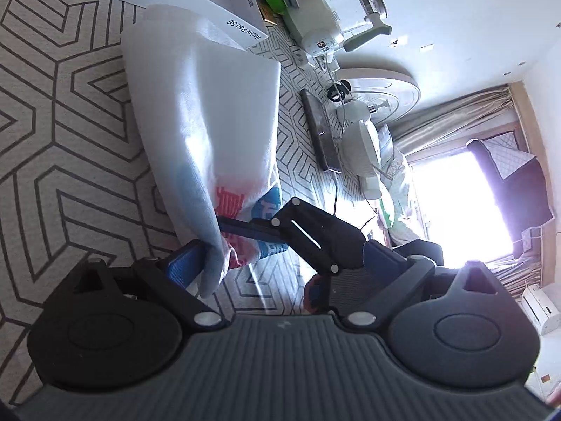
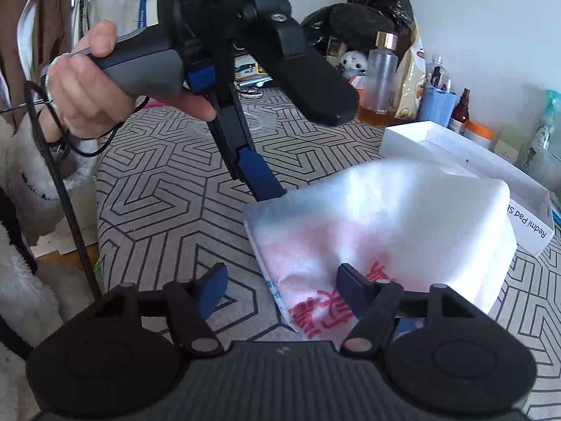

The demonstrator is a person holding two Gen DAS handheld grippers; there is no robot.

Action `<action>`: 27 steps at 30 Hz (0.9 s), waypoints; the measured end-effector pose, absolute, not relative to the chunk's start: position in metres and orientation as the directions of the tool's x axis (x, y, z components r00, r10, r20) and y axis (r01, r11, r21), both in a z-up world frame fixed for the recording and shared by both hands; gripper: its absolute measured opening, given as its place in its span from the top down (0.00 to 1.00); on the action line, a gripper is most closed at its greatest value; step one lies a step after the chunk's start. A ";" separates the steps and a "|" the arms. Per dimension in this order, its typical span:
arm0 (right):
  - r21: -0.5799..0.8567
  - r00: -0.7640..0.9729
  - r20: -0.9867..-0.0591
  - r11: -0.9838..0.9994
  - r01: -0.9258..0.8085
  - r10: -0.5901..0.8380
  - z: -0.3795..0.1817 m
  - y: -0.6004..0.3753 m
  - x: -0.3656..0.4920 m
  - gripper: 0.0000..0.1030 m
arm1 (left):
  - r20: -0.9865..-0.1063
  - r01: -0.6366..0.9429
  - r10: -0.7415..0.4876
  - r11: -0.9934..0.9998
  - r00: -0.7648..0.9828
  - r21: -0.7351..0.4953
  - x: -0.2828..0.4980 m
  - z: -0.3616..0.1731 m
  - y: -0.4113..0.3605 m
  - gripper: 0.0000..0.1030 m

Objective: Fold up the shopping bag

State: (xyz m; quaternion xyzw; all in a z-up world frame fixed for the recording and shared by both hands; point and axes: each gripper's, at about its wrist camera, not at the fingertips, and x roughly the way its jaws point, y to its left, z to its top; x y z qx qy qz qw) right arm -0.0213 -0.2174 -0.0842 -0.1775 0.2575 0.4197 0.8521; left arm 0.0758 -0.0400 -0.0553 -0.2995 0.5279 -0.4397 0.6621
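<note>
Geometric-patterned table cover, white shopping bag on it, white tablet box beside, bottles behind

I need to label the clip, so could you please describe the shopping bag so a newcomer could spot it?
On the geometric-patterned tabletop, beside the white Redmi Pad SE box, lies the shopping bag. It is the only soft, translucent white item there, with red characters printed near one end.
</note>
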 end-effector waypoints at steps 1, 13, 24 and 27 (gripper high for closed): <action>-0.098 0.535 -0.581 0.600 -0.794 0.613 -0.085 -0.218 -0.021 0.53 | -0.423 0.264 -0.904 0.422 0.053 -0.868 0.077 -0.055 -0.040 0.06; 0.032 0.568 -0.499 0.669 -0.742 0.654 -0.066 -0.245 -0.002 0.89 | -0.601 0.487 -0.737 0.665 0.309 -0.566 0.059 -0.007 -0.029 0.06; 0.349 0.219 -0.627 0.520 -0.780 0.748 -0.031 -0.271 0.051 0.89 | -0.601 0.830 -0.611 0.530 0.516 0.174 0.014 0.013 -0.063 0.07; 0.394 0.133 -0.657 0.488 -0.779 0.743 -0.025 -0.269 0.057 0.89 | -0.586 0.860 -0.631 0.391 0.509 0.327 -0.008 0.009 -0.081 0.07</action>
